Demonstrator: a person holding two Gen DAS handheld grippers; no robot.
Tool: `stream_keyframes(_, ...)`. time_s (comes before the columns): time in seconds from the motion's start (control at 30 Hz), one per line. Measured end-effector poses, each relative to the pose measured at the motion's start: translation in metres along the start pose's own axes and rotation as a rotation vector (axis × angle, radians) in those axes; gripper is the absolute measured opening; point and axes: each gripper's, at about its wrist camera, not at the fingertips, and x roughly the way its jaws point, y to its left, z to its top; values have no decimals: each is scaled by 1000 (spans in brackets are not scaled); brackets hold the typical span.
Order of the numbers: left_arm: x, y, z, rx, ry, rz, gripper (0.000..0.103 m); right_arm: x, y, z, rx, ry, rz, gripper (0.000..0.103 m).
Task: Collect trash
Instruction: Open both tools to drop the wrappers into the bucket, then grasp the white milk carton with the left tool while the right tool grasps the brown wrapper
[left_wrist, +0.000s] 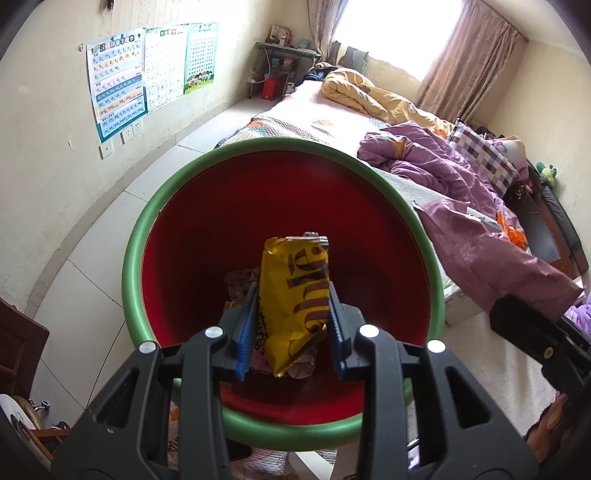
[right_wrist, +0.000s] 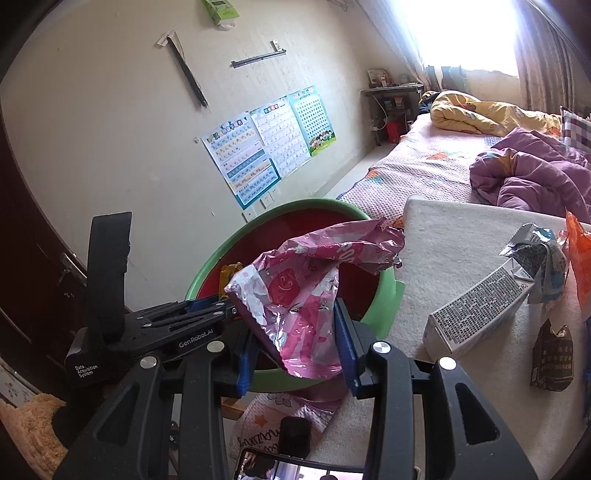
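Note:
My left gripper is shut on a yellow snack wrapper with brown lettering, held upright over the mouth of the bin, which is red inside with a green rim. Crumpled wrappers lie at the bin's bottom. My right gripper is shut on a crumpled pink foil bag, hanging just over the bin's near rim. The same pink bag shows at the right of the left wrist view. The left gripper's black body lies to the left in the right wrist view.
On the white pad lie a grey patterned carton, a torn silver-blue packet, an orange wrapper and a brown packet. A bed with purple quilt lies behind. Posters hang on the left wall.

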Motion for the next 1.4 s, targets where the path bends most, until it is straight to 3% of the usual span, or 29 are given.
stream_keyframes(0.73,6,2,10,19,-14,18,31,21,5,3,-33,55,7,38)
stream_keyframes(0.9,5,1,11,31,-18,31,37,25,4,6,-36,63,19,38)
stream_keyframes(0.97,5,1,11,25,-20,39,45,26,4,7,-38,64,24,42)
stream_keyframes(1.0,5,2,11,21,-23,45,54,26,3,7,-37,63,29,51)
stream_keyframes(1.03,5,3,11,14,-28,50,57,25,3,7,-35,60,37,57)
stream_keyframes(1.4,-4,3,10,4,-54,68,60,2,-4,6,-15,7,35,62)
